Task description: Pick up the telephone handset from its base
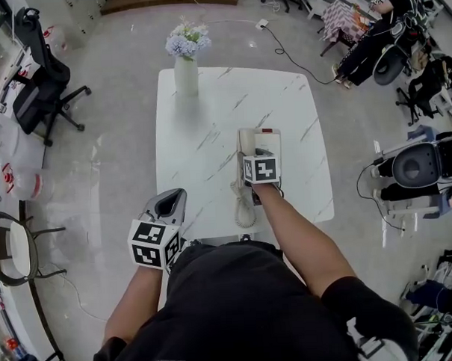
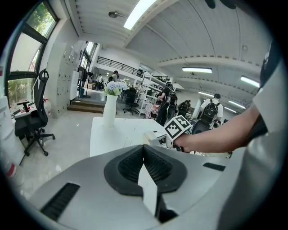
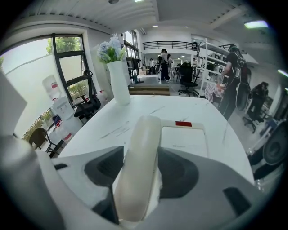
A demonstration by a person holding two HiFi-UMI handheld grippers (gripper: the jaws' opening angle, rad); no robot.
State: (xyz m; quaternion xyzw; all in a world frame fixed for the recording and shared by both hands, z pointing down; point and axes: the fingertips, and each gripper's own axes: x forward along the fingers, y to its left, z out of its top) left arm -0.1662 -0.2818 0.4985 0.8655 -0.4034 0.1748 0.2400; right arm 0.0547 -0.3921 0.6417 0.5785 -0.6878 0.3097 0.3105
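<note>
**Got the handset clamped, here's what I'm worried about**

So my right gripper (image 3: pixel 140 167) is closed on the cream telephone handset (image 3: pixel 143 132), with a dark pad pressed on each side of it. The grip sits partway along the handset, which sticks out past the jaws toward the base (image 3: pixel 184 140). The base is on the white marble-look counter (image 1: pixel 208 117), just beside the far end of the handset. From these angles I honestly can't tell if the handset has cleared its cradle or is resting in it.

My left gripper (image 2: pixel 144 155) is closed with nothing in it, hanging off the near left corner of the counter, well apart from the phone.

Stuff that could go sideways, as I see it:

- The handset is smooth and rounded. With the long end out front it could pivot or slide in the pads if I lift fast.
- If the far end catches in the cradle, a tilted pull would probably drag the base along. Nothing is holding the base down, since my left gripper isn't on it.
- I can't make out a cord, but if there is one, pulling too far would yank the base.
- The vase (image 1: pixel 185 74) of flowers is far off at the back, so no real risk there.
</note>
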